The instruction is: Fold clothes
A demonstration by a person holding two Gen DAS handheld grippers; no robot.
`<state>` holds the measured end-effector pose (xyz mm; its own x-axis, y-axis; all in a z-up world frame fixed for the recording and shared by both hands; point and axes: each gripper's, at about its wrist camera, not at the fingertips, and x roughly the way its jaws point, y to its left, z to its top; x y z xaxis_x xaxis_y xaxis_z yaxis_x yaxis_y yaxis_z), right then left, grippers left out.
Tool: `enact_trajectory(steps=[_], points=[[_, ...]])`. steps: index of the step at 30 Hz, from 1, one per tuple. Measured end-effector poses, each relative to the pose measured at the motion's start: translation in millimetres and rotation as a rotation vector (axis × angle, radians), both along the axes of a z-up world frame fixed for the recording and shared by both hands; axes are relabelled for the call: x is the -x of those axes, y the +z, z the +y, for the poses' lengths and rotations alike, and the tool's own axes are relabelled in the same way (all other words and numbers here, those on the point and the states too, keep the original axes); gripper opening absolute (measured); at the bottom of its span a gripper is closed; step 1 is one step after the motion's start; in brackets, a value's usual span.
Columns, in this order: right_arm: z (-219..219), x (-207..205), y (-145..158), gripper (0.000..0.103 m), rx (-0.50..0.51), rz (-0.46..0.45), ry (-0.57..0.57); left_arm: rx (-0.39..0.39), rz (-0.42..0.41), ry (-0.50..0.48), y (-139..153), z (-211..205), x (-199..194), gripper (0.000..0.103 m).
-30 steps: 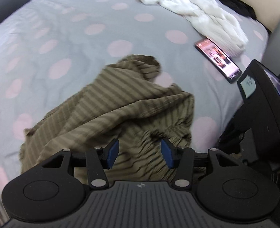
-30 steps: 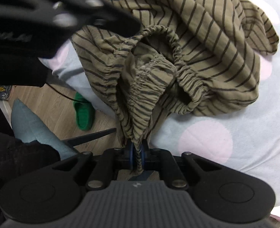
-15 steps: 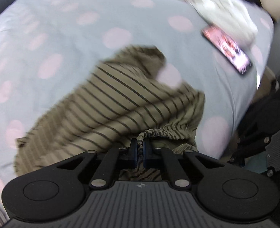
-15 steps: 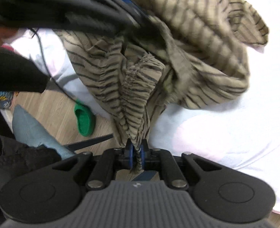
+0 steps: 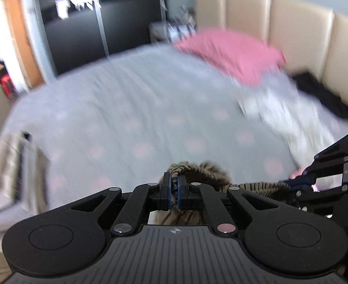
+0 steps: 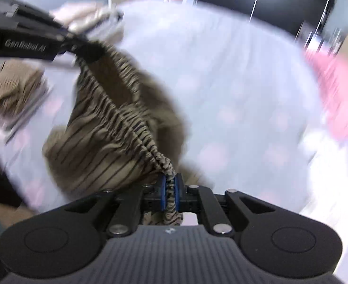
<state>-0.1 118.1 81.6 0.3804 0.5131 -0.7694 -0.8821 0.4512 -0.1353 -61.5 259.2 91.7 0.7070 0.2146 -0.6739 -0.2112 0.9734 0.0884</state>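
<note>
Left wrist view: the left gripper (image 5: 173, 190) has its jaws squeezed tight on the bunched, stretchy waistband of the striped brown garment (image 5: 198, 170). A little bit of the cloth pokes up above the blue pads and some more hangs below them. The waistband runs off to the right, where the right gripper (image 5: 294, 183) pinches its other end. Behind the cloth is the bed (image 5: 126, 108), covered with a grey sheet with pale pink dots. A pink pillow (image 5: 230, 54) lies at the far end by the cream headboard (image 5: 299, 30). A white piece of clothing (image 5: 280, 108) lies near the pillow, with something black (image 5: 320, 92) just beside it against the headboard. This picture is blurry.

Right wrist view: the right gripper (image 6: 170, 193) is also clamped shut on the waistband of the striped brown garment (image 6: 107, 137). The waistband stretches up and to the left to the left gripper (image 6: 89, 49), which grips the other end. The rest of the garment hangs down between the two grippers, above the bed (image 6: 221, 71). At the left edge of the bed sits a pile of folded clothes (image 6: 10, 87), brown on top. The pink pillow (image 6: 334, 90) shows as a blur on the right.
</note>
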Motion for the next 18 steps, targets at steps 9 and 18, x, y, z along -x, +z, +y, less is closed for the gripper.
enact_trajectory(steps=[9, 18], points=[[25, 22, 154, 0.008, -0.237, -0.296, 0.014, -0.038, -0.329, 0.145, 125, 18, 52, 0.003], [45, 55, 80, 0.008, -0.084, -0.161, 0.078, 0.114, -0.078, 0.168, 17, 22, 75, 0.003]])
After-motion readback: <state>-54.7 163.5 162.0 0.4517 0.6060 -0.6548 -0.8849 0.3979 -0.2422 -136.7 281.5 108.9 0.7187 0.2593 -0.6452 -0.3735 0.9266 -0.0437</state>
